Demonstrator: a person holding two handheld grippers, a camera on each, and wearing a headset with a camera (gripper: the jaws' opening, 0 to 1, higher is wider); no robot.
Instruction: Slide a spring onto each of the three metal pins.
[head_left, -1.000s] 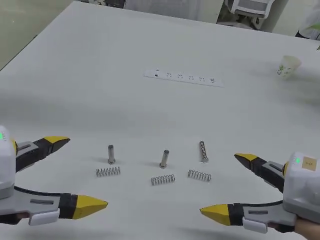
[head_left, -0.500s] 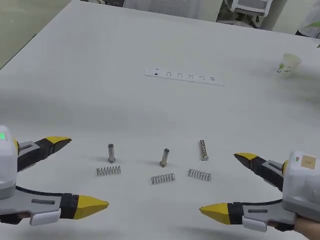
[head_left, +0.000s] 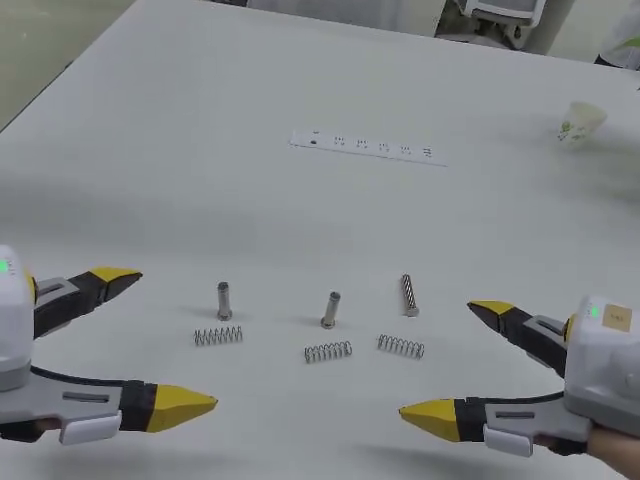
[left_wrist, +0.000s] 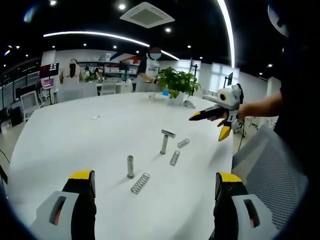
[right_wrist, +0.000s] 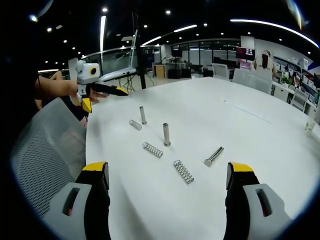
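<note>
Three metal pins stand in a row on the white table (head_left: 300, 210). The left pin (head_left: 223, 299) and the middle pin (head_left: 331, 309) are upright, while the right pin (head_left: 408, 295) lies on its side (right_wrist: 213, 156). A spring lies in front of each: left spring (head_left: 218, 336), middle spring (head_left: 327, 351), right spring (head_left: 401, 346). My left gripper (head_left: 155, 340) hovers open at the near left, jaws wide (left_wrist: 155, 180). At the near right my right gripper (head_left: 452, 360) is open too (right_wrist: 170, 180). Neither holds anything, and both are short of the pins.
A white power strip (head_left: 365, 148) lies flat further back on the table. A paper cup (head_left: 580, 122) stands far right. An office chair (head_left: 500, 15) is beyond the far edge. People and a potted plant (left_wrist: 175, 82) are past the table.
</note>
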